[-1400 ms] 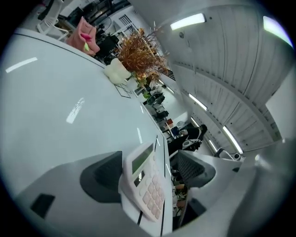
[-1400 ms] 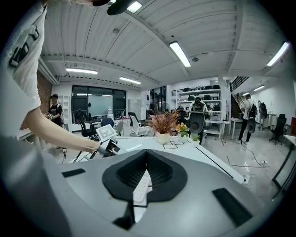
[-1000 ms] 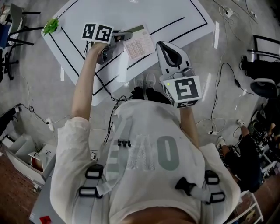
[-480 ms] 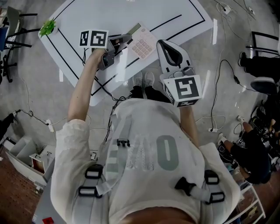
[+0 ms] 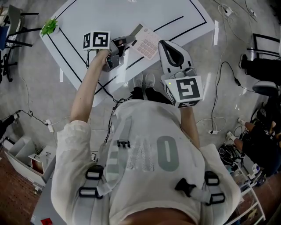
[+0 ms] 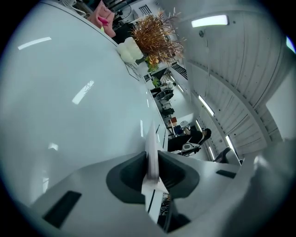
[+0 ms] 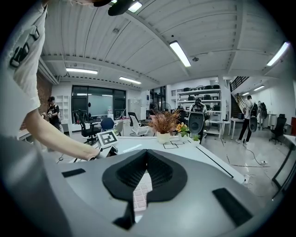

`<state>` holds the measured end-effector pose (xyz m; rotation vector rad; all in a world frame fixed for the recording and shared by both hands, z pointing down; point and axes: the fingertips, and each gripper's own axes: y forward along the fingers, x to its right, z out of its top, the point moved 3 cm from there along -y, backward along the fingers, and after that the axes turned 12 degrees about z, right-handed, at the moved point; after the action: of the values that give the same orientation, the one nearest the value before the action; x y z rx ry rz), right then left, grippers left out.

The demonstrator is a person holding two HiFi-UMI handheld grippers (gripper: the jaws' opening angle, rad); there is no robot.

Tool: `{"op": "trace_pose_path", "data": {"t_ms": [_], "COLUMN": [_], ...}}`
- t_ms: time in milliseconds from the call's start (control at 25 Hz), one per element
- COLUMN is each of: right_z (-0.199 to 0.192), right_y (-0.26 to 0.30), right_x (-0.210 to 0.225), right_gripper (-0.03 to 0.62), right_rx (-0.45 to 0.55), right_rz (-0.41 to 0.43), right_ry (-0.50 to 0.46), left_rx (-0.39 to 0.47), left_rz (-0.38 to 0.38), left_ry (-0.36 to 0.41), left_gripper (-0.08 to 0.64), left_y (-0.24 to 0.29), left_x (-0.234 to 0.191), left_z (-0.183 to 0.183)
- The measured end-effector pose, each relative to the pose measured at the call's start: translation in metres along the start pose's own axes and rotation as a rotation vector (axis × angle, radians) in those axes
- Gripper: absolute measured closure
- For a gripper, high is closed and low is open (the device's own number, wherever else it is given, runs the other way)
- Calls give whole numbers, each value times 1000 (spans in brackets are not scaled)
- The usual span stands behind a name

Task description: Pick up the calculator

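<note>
The calculator (image 5: 147, 44), pale with pinkish keys, hangs tilted over the near edge of the white table (image 5: 131, 13). My left gripper (image 5: 127, 42) is shut on its left end; its jaws have just been closing, with the calculator between them. In the left gripper view the calculator (image 6: 151, 150) stands edge-on between the dark pads of the left gripper (image 6: 151, 166). My right gripper (image 5: 165, 45) hovers just right of the calculator, shut and holding nothing. In the right gripper view the right gripper (image 7: 147, 155) has its pads together, and the calculator (image 7: 140, 194) shows below them.
Black tape lines cross the table. A green object (image 5: 50, 27) sits at its far left corner, and a potted dry plant (image 7: 164, 125) stands further back. Cables (image 5: 219, 88) trail over the floor to the right. A person (image 5: 259, 154) is at the right edge.
The calculator has come up off the table edge and tilted, shifting slightly right. The left gripper has closed on its left end and rolled. The right gripper has not moved.
</note>
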<state>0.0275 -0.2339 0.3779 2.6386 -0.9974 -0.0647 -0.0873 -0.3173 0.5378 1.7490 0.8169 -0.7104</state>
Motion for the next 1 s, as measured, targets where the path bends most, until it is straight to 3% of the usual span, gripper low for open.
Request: {"op": "trace_pose_path", "data": {"t_ms": [320,560,760,1000], "right_z": [2,4,14,32], "right_y": [-5,-9,-11,-15], "right_x": [3,6,10,12], "right_gripper": [588,588,588,588], "right_rx": [4,11,33,74], "right_rz": [-12,-16,-17,-16], "right_ry": [-4,-10,-34,-81], "left_rx": [17,45,144,336], "left_rz": [13,75,164,271], "left_ry": [-5,103,203,333], "left_gripper": [483,483,483,483], "left_y": [0,3,-4,-32], "left_x": [0,10,26,59], "left_z": [0,3,20,53]}}
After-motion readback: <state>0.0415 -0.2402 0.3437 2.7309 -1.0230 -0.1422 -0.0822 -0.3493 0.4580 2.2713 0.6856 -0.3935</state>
